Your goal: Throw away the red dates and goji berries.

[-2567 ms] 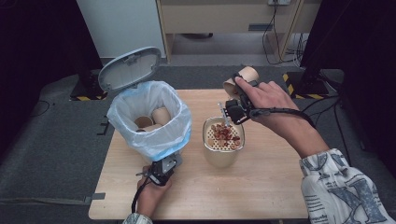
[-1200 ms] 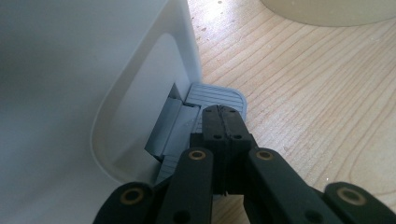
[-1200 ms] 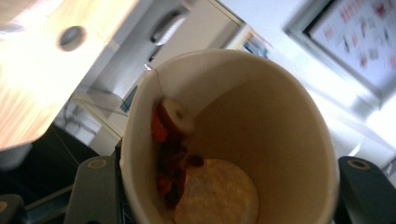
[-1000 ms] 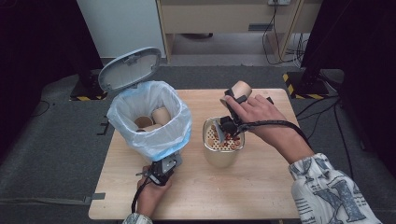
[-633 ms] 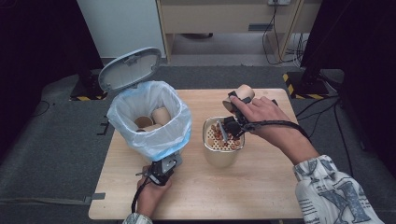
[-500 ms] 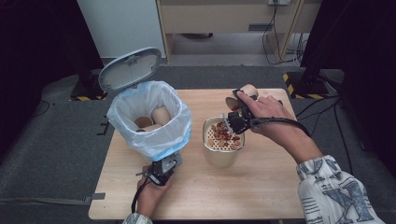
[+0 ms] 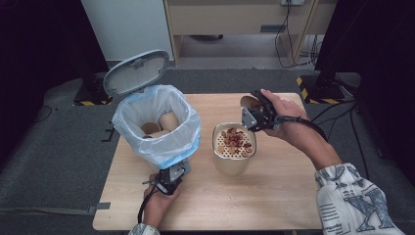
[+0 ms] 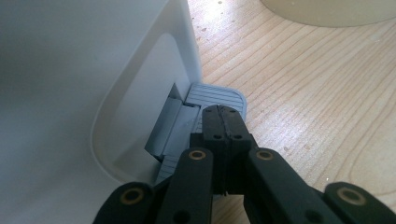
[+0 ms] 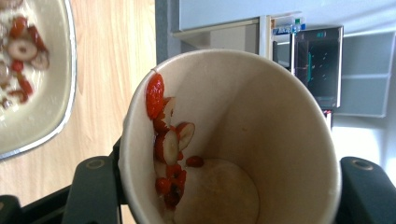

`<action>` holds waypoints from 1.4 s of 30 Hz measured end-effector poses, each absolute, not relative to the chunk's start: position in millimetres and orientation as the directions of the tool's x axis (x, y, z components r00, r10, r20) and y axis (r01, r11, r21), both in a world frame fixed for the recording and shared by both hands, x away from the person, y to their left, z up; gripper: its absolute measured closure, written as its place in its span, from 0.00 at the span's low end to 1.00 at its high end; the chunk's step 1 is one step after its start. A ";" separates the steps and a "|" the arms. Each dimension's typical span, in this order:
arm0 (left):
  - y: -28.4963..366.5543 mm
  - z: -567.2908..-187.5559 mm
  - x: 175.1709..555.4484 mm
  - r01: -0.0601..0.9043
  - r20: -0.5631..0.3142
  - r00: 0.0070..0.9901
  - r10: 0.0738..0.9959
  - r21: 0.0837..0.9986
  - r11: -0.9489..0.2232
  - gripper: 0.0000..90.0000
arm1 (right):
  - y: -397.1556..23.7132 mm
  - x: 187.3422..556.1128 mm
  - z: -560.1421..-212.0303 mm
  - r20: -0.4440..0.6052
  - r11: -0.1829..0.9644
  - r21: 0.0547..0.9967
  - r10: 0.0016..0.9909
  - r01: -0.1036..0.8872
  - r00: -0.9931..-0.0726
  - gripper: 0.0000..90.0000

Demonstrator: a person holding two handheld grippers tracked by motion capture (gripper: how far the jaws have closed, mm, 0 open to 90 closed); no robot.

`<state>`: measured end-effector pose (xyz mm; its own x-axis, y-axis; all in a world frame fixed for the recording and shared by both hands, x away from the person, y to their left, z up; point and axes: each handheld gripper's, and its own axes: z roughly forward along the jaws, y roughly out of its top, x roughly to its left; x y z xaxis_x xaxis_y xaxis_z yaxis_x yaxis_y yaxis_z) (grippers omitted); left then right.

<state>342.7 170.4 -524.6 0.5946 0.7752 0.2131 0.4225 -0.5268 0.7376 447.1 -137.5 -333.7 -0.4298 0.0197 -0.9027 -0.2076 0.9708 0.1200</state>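
Observation:
My left gripper [image 7: 172, 176] is shut, its tips [image 8: 225, 112] pressing on the grey pedal [image 8: 219, 95] of a white bin [image 7: 156, 122]. The bin's lid [image 7: 136, 71] stands open, and paper cups [image 7: 166, 120] lie inside its plastic liner. My right gripper [image 7: 254, 115] is shut on a paper cup [image 7: 248, 103], tipped on its side just right of a beige strainer bowl [image 7: 230, 166]. Red and white fruit slices [image 7: 236, 139] lie on the strainer. More slices [image 9: 166, 149] cling to the inner wall of the held cup [image 9: 261, 140].
The wooden table [image 7: 293, 196] has bare room at the front and right. Beyond its far edge are grey floor, a wooden cabinet [image 7: 235, 19] and cables. The bin takes up the left half of the table.
The right gripper and its cup have drawn up and to the right, away from the strainer bowl it was tipped over. The left gripper has stayed on the pedal.

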 end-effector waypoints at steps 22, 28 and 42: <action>170.1 -524.8 341.6 0.437 0.200 0.580 0.790 0.741 -0.509 0.99 | -180.4 462.2 -327.7 -0.675 0.818 0.570 0.411 -0.080 -0.613 0.40; 170.1 -524.8 341.6 0.438 0.200 0.580 0.790 0.741 -0.509 0.99 | -185.7 463.4 -331.4 -0.635 0.788 0.613 0.446 -0.060 -0.631 0.40; 170.1 -524.9 341.6 0.437 0.201 0.580 0.789 0.741 -0.510 0.99 | -201.0 466.6 -332.6 -0.497 0.682 0.731 0.541 0.009 -0.679 0.40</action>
<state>341.6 170.1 -524.9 0.5800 0.7895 0.2008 0.4370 -0.5096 0.7412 466.6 -201.0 -332.6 -0.6785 0.5411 -0.4968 0.0088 0.6823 0.7310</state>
